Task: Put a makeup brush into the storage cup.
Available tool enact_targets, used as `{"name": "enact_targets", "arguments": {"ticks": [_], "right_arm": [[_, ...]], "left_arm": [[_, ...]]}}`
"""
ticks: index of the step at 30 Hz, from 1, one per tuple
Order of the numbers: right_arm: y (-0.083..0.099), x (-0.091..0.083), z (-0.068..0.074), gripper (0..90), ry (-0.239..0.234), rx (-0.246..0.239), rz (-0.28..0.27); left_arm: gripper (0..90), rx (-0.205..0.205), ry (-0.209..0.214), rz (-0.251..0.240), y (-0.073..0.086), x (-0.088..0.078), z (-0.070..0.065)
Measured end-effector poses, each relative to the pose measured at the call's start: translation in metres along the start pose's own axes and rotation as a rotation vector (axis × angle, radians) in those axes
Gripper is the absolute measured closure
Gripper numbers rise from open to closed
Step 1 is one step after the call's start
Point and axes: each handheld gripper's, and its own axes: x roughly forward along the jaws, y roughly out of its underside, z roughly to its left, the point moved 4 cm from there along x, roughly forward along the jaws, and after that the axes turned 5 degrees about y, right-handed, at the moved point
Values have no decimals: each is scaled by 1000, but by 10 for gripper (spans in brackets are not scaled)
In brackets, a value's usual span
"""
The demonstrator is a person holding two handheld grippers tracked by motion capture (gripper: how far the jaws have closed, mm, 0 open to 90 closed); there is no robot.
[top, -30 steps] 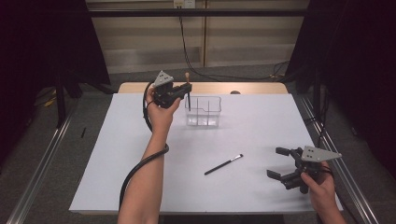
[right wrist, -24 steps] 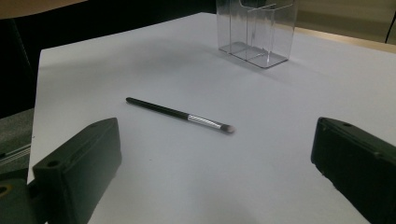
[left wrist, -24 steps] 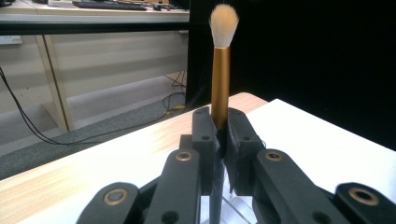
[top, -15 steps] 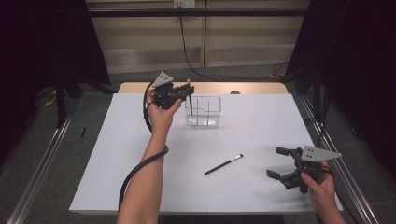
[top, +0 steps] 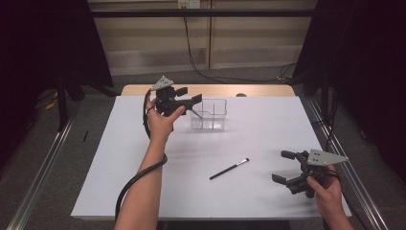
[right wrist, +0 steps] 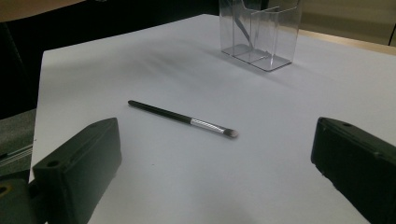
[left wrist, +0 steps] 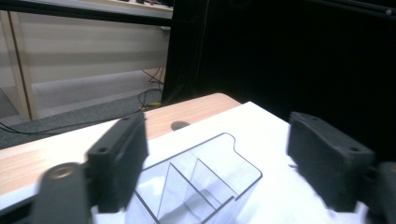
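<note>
The right tool (top: 287, 167) rests low at the near right of the table (top: 268, 129), jaws wide apart and empty. Just ahead of it lies the brush (right wrist: 182, 118), flat on the table, bristles toward the right tool. Farther off, the left tool (top: 189, 96) hovers just beside the clear holder (top: 209, 115), above its left rim; its jaws have just been opening, nothing between them. A 2nd brush (right wrist: 243, 29) leans inside the holder.
</note>
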Motion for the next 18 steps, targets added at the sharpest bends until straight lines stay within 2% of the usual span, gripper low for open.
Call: {"name": "enact_targets", "arguments": {"ticks": [9,18], "right_arm": [[-2,5,2,12,-11,-10,1],[-4,8,2,12,-19,-13,-1]], "left_arm": [[94,7,16,-2,5,-11,-6],[42,7,40,-20,13,-23,-12]]}}
